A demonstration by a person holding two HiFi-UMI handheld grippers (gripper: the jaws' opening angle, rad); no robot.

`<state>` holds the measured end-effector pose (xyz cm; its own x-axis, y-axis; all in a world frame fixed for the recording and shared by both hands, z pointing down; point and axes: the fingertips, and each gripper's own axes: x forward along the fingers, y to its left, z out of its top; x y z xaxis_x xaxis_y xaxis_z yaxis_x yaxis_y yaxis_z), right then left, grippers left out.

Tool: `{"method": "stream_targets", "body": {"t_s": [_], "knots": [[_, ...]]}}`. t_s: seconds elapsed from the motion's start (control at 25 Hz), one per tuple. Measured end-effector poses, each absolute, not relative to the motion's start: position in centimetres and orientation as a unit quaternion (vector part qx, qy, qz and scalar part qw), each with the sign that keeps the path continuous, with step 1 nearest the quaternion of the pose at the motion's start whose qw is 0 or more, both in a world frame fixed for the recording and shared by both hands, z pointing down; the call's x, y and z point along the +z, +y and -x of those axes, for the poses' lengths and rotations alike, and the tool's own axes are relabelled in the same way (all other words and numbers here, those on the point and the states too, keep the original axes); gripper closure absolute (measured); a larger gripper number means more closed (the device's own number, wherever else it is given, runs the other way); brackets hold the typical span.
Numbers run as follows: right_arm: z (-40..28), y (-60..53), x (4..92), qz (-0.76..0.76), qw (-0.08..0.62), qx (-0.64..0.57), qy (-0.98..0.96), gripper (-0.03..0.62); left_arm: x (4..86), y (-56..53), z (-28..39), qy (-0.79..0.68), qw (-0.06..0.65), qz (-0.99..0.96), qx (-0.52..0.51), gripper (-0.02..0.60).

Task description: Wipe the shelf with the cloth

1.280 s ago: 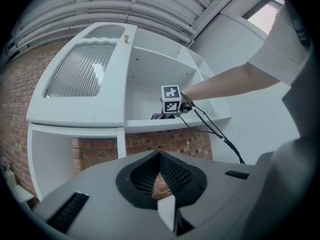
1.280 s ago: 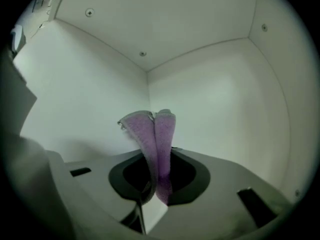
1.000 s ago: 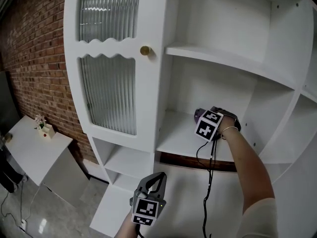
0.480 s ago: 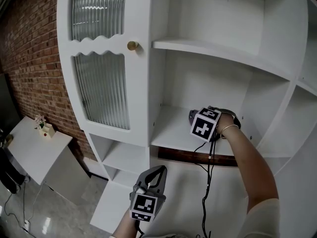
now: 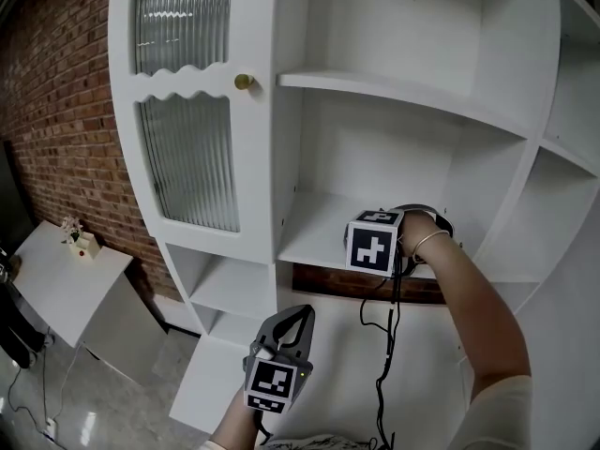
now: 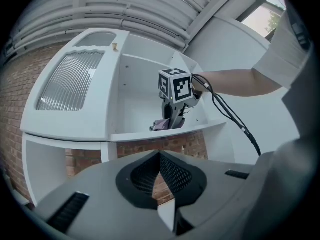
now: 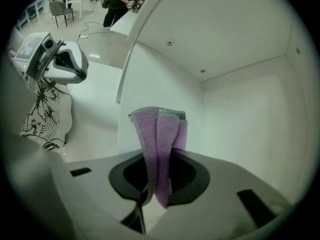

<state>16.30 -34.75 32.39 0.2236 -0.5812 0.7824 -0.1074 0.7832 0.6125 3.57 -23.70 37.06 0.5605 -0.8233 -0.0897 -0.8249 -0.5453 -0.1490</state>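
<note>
Evidently soft, light and floppy, the purple cloth (image 7: pixel 159 149) is best pinched across its folds, as the right claw (image 7: pixel 156 194) grips it, the free end poking ahead onto the white shelf (image 5: pixel 314 242) under its tips. The left claw (image 5: pixel 286 334) hangs below, jaws together, empty. No readable writing shows, only square markers (image 5: pixel 370 249).

White shelf (image 5: pixel 314 242) with purple cloth (image 6: pixel 160 126) on it
</note>
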Motion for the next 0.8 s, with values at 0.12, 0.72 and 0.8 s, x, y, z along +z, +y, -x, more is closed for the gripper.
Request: {"method": "stream_targets", "body": {"t_s": [0.12,0.72,0.8], "knots": [[-16.0,-33.2,32.4,-0.289,0.725,-0.171,-0.601,0.523,37.2,-22.9,-4.0,0.462,0.087,0.882,0.001,0.569],[-15.8,-25.0,33.0,-0.275,0.716,-0.194,-0.612,0.523,36.7,-19.6,-6.6,0.431,0.086,0.898,0.01,0.569],[-16.4,-24.5,32.7,-0.282,0.711,-0.191,-0.616,0.522,36.5,-19.3,-7.1,0.426,0.088,0.9,0.009,0.569]]}}
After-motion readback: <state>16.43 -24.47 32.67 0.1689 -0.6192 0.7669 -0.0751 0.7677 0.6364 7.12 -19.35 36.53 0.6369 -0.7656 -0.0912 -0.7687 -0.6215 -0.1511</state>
